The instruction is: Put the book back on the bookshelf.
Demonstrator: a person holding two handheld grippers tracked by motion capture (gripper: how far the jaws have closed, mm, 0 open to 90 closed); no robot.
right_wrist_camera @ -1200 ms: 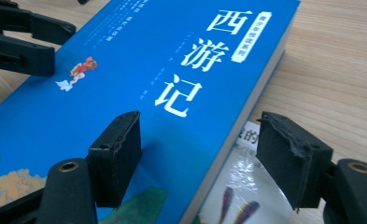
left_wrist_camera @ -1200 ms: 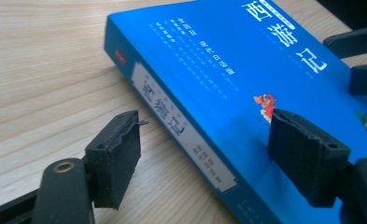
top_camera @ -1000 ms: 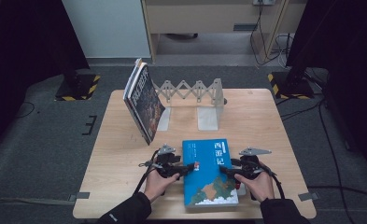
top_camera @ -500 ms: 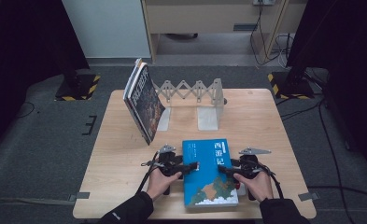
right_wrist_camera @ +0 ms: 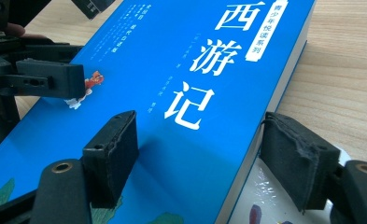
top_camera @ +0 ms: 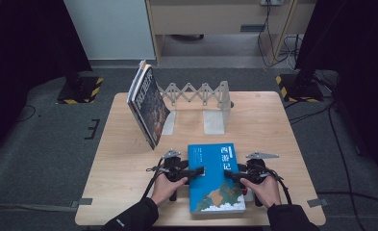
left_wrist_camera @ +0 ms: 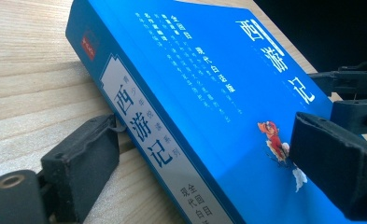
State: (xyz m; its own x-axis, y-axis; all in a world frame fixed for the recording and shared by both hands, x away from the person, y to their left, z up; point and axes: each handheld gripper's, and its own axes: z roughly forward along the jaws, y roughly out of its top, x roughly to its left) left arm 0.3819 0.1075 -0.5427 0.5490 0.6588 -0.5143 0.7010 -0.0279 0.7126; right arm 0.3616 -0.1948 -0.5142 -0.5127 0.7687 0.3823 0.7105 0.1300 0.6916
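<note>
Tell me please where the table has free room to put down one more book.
Bare wood lies right of the metal rack, to the table edge, and left of the leaning book. The near middle is crowded: blue book, left gripper, right gripper.

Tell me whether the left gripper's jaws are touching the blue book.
Cannot tell. In the left gripper view the left gripper straddles the blue book at its spine edge; one pad lies over the cover, the other sits beside the spine, but neither contact nor a gap shows plainly.
</note>
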